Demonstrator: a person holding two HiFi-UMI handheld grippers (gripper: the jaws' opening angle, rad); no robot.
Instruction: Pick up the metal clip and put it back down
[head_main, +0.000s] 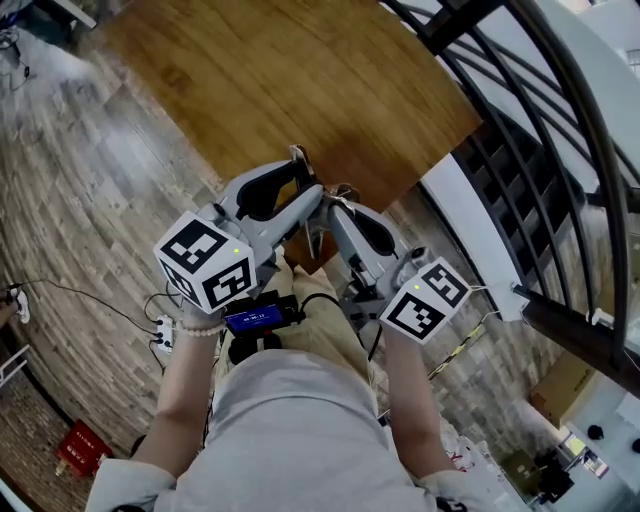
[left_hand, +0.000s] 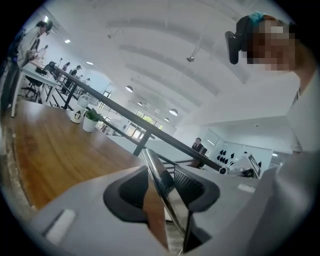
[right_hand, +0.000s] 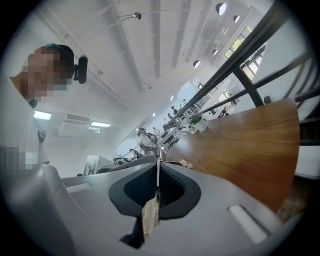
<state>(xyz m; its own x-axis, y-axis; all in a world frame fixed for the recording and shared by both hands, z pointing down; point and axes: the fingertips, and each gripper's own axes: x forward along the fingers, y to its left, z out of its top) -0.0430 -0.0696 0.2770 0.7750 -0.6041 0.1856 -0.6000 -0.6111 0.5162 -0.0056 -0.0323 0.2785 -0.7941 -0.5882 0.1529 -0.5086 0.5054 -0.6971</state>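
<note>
Below, the plank floor (head_main: 90, 180) spreads widest, with the wooden tabletop (head_main: 300, 90) set beside a dark railing (head_main: 540, 150). Over the tabletop's near corner, the left gripper (head_main: 305, 180) and right gripper (head_main: 338, 208) meet tip to tip. Each has its jaws pressed together on the metal clip (left_hand: 166, 194), a thin shiny plate held between the pads, up off the tabletop.

Both forearms forward; left claw (left_hand: 151, 159), right claw (right_hand: 158, 165) clamped shut, tips converging.
</note>
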